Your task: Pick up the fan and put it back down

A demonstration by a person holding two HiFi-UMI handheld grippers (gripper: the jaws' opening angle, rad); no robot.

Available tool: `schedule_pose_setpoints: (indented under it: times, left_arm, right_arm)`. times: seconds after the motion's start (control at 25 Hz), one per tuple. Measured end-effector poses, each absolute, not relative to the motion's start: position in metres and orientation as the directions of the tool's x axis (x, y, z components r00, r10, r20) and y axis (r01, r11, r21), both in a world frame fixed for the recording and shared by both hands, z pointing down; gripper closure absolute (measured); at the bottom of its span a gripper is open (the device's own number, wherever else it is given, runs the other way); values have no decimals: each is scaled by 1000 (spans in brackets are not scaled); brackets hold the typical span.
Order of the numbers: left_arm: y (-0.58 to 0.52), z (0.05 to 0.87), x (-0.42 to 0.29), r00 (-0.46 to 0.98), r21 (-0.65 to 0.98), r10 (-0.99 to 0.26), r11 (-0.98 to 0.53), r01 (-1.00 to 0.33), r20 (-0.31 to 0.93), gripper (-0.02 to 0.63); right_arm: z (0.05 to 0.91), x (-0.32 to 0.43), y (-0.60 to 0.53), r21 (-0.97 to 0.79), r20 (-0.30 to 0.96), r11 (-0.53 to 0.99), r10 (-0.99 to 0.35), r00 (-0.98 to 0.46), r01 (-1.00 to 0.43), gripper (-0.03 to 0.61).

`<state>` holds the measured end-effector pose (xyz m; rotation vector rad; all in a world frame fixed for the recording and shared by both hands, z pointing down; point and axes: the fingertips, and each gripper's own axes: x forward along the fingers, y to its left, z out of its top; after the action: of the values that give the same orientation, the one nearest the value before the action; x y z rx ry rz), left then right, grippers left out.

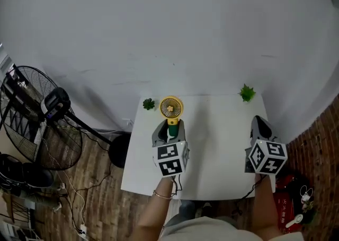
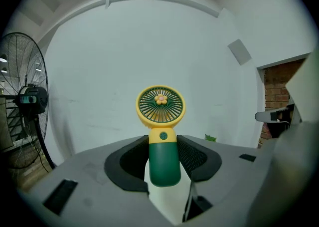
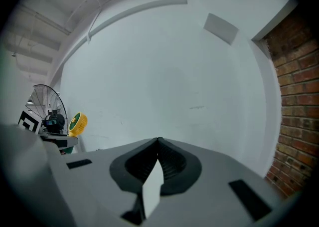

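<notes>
Fan (image 2: 160, 121) stands upright, its green handle pinched between the jaws of the left gripper (image 1: 169, 126), with the yellow head at the gripper's 12 o'clock. It is near the 11 o'clock corner of the white table (image 1: 217, 150). The right gripper (image 3: 158, 143), by the table's 3 o'clock edge, has its jaws pressed together on nothing. A small plant (image 1: 246, 92) sits at the 1 o'clock corner.

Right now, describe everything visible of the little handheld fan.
The fan is small and plastic-looking: a round yellow cage with dark green spokes and a flower hub, a round button below, and a green handle. It stands upright, handle clamped between the fingers of the left gripper, near the back edge of the white table, beside a small plant.
</notes>
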<state>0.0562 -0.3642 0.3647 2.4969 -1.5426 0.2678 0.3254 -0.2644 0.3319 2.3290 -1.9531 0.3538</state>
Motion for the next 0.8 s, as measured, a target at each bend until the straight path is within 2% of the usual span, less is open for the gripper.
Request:
schedule_pose_setpoints:
  times: [0.4, 0.8]
  left_arm:
    - [-358, 487, 63, 424, 102, -749, -436, -894, 510, 437]
    - [-346, 565, 58, 413, 130, -648, -438, -889, 640, 439]
  right_arm:
    - [427, 326, -273, -131, 399, -207, -906, 139, -970, 578]
    - [502, 316, -278, -159, 529, -218, -842, 103, -963, 578]
